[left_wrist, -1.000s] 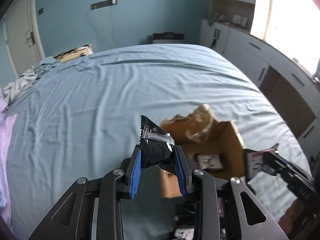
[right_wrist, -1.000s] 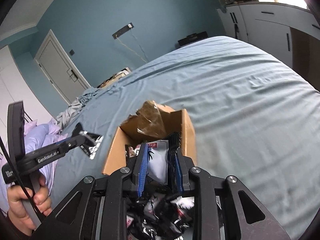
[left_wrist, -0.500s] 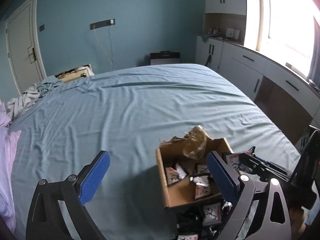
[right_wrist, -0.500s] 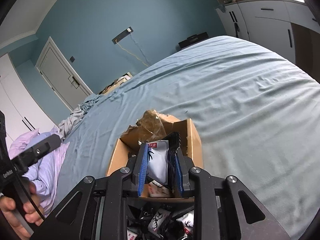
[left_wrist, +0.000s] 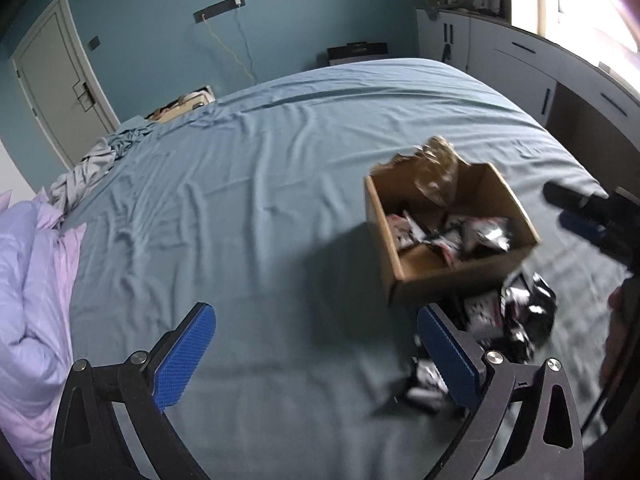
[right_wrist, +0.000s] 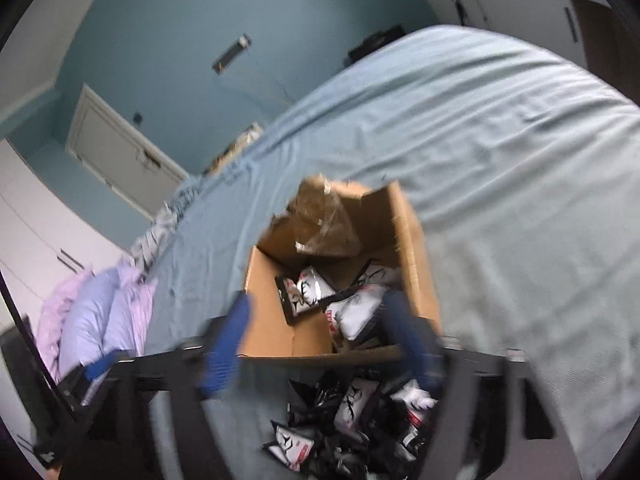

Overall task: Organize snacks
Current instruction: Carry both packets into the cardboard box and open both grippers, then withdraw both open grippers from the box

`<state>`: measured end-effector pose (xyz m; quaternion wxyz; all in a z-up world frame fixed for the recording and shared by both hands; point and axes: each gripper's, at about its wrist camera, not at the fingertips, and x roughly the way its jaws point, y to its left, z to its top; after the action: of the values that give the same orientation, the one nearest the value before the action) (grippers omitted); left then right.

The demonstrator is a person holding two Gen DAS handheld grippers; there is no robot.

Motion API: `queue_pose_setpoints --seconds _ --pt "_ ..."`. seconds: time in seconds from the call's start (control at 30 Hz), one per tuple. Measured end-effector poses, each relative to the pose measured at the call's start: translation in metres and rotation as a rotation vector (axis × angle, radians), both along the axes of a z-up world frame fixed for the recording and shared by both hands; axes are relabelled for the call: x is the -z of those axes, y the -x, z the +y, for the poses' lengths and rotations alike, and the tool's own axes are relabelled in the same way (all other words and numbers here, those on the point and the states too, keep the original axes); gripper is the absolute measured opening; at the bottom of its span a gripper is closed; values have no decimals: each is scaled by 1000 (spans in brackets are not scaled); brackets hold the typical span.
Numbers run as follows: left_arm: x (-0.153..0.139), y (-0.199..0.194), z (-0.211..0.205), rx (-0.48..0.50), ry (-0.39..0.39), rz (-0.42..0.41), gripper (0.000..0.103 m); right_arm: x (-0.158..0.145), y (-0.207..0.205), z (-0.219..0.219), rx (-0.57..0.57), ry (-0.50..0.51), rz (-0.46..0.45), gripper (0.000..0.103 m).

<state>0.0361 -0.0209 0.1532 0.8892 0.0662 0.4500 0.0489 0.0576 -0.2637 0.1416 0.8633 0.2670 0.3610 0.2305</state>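
Both grippers let go over the snack box on a blue-sheeted bed.

The left gripper (left_wrist: 316, 356) is spread wide and empty, its jaws opening; a second ago it pinched a black packet. The right gripper (right_wrist: 320, 344) is opening above the cardboard box (right_wrist: 412, 248), the white packet (right_wrist: 358, 308) it clamped earlier now lying inside between its blue pads. Loose packets (right_wrist: 360, 420) sit heaped just before the box. A careless sweep could nudge the light box or scatter that pile; the crumpled flap (right_wrist: 324, 220) may snag drops.
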Motion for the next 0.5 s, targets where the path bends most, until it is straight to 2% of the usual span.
queue_pose_setpoints --seconds 0.13,0.3,0.5 --pt "-1 28 -17 25 -58 -11 103 -13 37 -23 28 136 -20 83" --pt "-10 58 -34 72 -132 -50 103 -24 76 -46 17 257 32 83" --pt "-4 74 -41 81 -74 -6 103 -53 131 -68 54 360 -17 83"
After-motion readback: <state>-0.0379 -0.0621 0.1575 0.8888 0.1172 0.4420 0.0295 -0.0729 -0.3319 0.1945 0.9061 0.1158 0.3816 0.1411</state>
